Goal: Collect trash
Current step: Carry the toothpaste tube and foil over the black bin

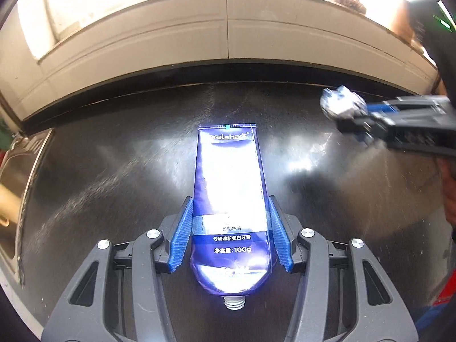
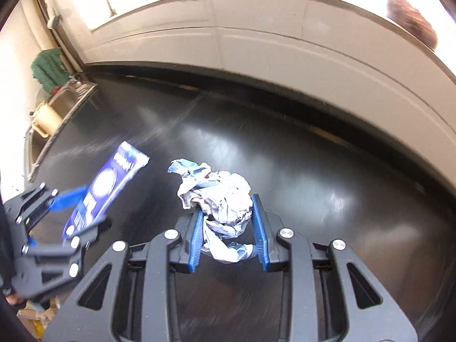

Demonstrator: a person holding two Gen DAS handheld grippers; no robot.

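Note:
My left gripper (image 1: 229, 202) is shut on a flat blue toothpaste tube (image 1: 229, 199) with no cap, held above the black countertop (image 1: 114, 171); its blue pads press both sides of the tube. The tube also shows in the right wrist view (image 2: 105, 191), at the left, in the left gripper (image 2: 82, 202). My right gripper (image 2: 227, 202) is shut on a crumpled white and blue paper wad (image 2: 219, 196), held over the counter. In the left wrist view the right gripper (image 1: 359, 116) with the wad (image 1: 340, 104) is at the far right.
A steel sink (image 1: 17, 176) lies at the counter's left end, also in the right wrist view (image 2: 57, 108), with a green cloth (image 2: 47, 68) behind it. A pale wall ledge (image 1: 228, 34) runs along the back of the counter.

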